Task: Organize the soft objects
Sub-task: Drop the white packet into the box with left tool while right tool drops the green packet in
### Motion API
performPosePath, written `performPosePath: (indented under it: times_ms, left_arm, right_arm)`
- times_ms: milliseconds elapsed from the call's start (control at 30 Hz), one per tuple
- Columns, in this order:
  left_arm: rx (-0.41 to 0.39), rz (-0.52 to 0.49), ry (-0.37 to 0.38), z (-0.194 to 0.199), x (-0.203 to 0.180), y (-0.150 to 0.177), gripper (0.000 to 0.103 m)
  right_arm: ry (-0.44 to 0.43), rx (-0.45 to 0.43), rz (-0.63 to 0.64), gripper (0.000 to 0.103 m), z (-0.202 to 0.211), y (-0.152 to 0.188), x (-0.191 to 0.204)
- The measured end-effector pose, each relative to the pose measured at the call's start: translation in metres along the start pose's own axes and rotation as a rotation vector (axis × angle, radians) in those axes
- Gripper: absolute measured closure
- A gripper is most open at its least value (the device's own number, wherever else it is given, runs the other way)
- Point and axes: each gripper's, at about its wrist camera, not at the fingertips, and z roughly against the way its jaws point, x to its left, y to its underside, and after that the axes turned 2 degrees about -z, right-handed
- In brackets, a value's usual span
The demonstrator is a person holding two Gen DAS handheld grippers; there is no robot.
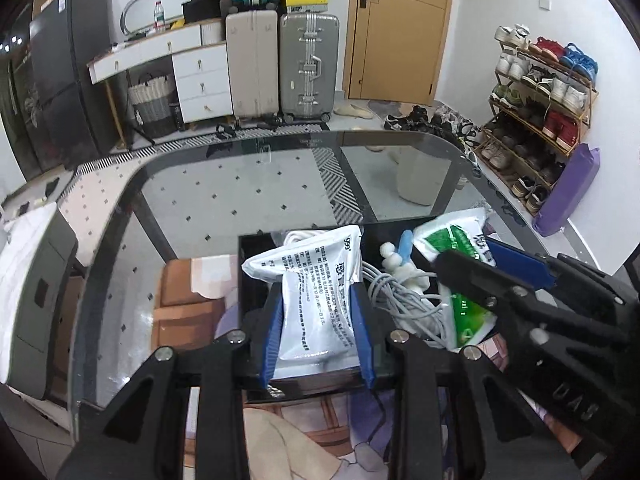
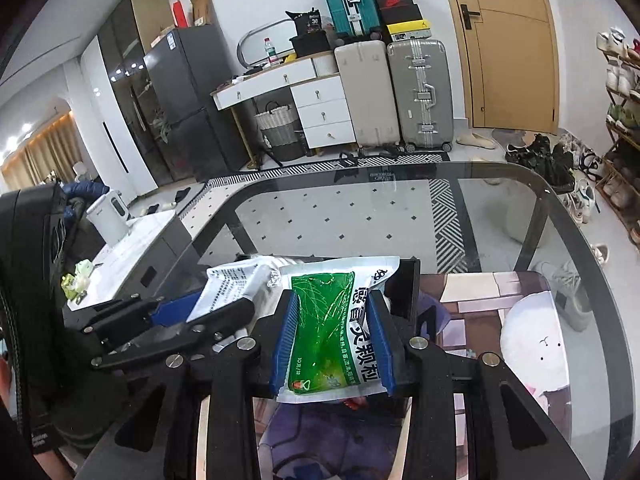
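Note:
My left gripper [image 1: 318,300] is shut on a white sachet [image 1: 312,300] printed with black text, held over a black tray [image 1: 256,248] on the glass table [image 1: 240,184]. Inside the tray lie a coil of grey cable [image 1: 394,296] and a white knotted piece [image 1: 396,262] with a blue tip. My right gripper [image 2: 334,312] is shut on a green and white sachet [image 2: 324,320], also seen in the left wrist view as the green sachet [image 1: 452,240] at the tray's right side. The left gripper [image 2: 208,312] with its white sachet [image 2: 232,284] shows at left in the right wrist view.
Suitcases [image 1: 280,64], a white drawer unit [image 1: 200,76] and a wooden door [image 1: 400,28] stand beyond the table. A shoe rack [image 1: 540,100] fills the right wall. A white kettle [image 2: 110,216] sits on a side cabinet. A printed mat [image 2: 500,320] lies under the glass.

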Motion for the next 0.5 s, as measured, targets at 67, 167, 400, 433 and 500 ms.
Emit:
performPosePath:
  times_ms: [67,167,400,433,500]
  left_arm:
    - [0.023,0.017,0.0,-0.007,0.004,0.001,0.072]
    - [0.035,0.036,0.011,-0.011,0.008,0.004,0.072]
    - [0.009,0.006,-0.048,-0.013,0.003,0.016,0.067]
    - [0.005,-0.008,-0.049,-0.013,0.0,0.018,0.064]
    - [0.003,-0.024,-0.037,-0.012,-0.004,0.017,0.05]
  right_arm:
    - [0.007,0.002,0.004,0.068,-0.005,0.0,-0.001]
    - [0.007,0.017,0.004,0.068,-0.012,0.001,-0.002]
    - [-0.015,0.089,-0.03,0.062,-0.03,0.01,-0.01]
    - [-0.016,0.093,-0.031,0.058,-0.031,0.01,-0.011]
    - [-0.012,0.098,-0.02,0.056,-0.032,0.013,-0.009]
